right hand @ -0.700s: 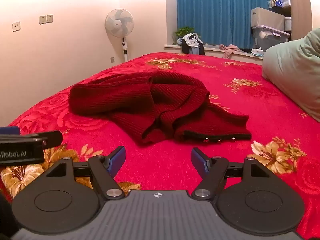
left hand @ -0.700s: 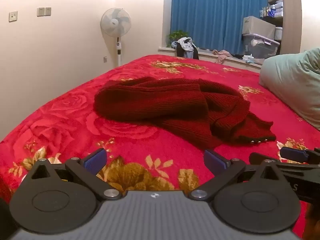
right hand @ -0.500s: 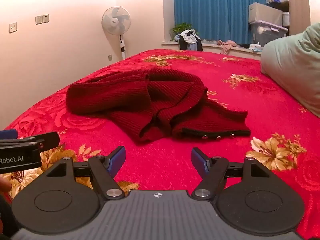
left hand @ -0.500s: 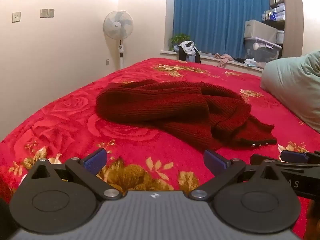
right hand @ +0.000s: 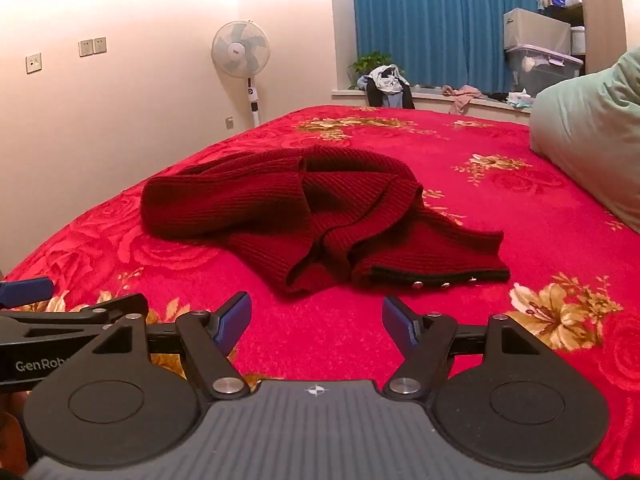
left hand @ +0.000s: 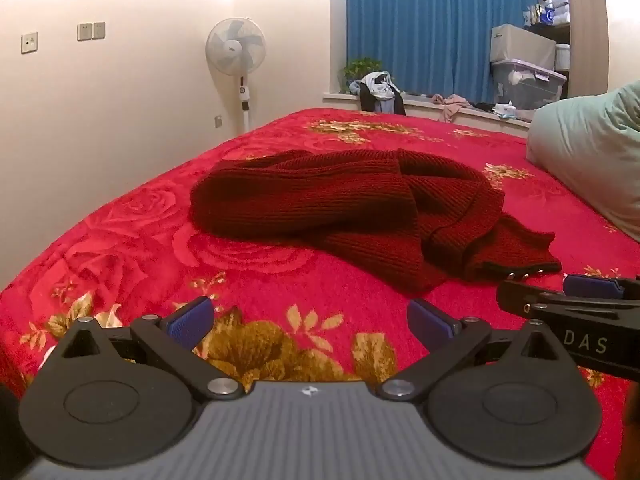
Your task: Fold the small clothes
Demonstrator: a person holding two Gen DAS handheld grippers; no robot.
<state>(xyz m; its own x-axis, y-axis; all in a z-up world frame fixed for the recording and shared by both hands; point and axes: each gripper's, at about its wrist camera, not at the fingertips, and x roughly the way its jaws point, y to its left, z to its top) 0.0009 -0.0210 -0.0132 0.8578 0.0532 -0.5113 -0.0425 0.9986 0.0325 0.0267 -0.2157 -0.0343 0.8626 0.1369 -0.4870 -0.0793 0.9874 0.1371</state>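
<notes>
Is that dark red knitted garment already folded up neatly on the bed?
No, the red knitted garment lies crumpled in a loose heap on the bed.

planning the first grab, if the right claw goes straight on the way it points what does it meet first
Probably the bare red bedspread just short of the crumpled dark red sweater; the right claw is open and empty, though depth is unclear.

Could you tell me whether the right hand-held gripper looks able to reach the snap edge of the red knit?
Probably yes: the right hand-held gripper is open, and only bare bedspread lies between it and the snap edge.
</notes>
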